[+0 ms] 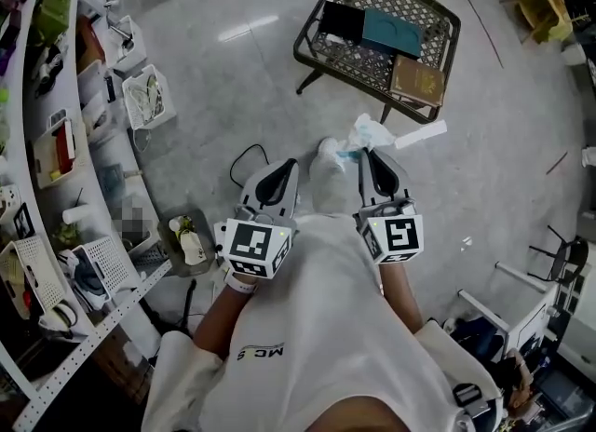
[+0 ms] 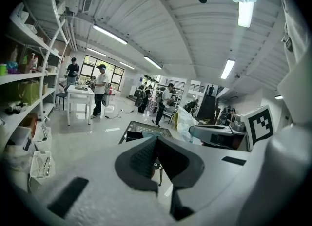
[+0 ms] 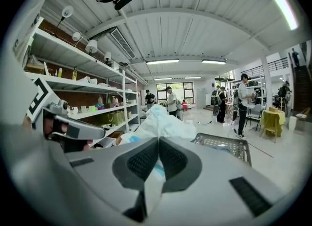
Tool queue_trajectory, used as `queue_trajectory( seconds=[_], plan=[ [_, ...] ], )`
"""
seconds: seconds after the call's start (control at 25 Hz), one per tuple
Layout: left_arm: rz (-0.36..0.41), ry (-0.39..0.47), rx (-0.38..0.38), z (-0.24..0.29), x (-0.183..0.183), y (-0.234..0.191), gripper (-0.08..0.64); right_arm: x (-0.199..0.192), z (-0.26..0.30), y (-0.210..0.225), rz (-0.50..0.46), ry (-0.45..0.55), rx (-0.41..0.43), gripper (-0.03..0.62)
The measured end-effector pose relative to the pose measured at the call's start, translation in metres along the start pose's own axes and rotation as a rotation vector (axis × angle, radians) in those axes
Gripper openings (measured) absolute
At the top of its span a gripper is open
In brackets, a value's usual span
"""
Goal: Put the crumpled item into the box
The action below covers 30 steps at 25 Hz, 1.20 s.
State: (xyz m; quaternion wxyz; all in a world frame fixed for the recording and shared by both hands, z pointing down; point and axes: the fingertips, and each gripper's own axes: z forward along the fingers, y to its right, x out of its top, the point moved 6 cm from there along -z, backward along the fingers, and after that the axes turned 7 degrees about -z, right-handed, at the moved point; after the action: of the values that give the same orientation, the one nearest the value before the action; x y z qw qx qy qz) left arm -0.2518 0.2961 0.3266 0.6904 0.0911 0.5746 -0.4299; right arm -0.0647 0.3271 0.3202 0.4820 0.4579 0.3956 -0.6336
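Observation:
My right gripper is shut on a crumpled white and pale-blue item, held out above the floor. In the right gripper view the crumpled item bulges beyond the closed gripper, and a strip of it runs down between the jaws. My left gripper is alongside, shut, with nothing between its jaws. Ahead stands a low black wire-mesh table carrying a black flat thing, a teal one and a brown box. The mesh table lies just past the item.
Long shelves with clutter run along the left, with white baskets on the floor beside them. A black cable lies near my left gripper. Chairs stand at the right. People and a white table are farther down the room.

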Motion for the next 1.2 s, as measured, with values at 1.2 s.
queue_trajectory(
  seconds=[1.2],
  plan=[
    [0.081,-0.026,0.074,0.285,0.143,-0.065,0.020,0.033,0.252,0.216,0.051,0.010,0.099,0.018]
  ],
)
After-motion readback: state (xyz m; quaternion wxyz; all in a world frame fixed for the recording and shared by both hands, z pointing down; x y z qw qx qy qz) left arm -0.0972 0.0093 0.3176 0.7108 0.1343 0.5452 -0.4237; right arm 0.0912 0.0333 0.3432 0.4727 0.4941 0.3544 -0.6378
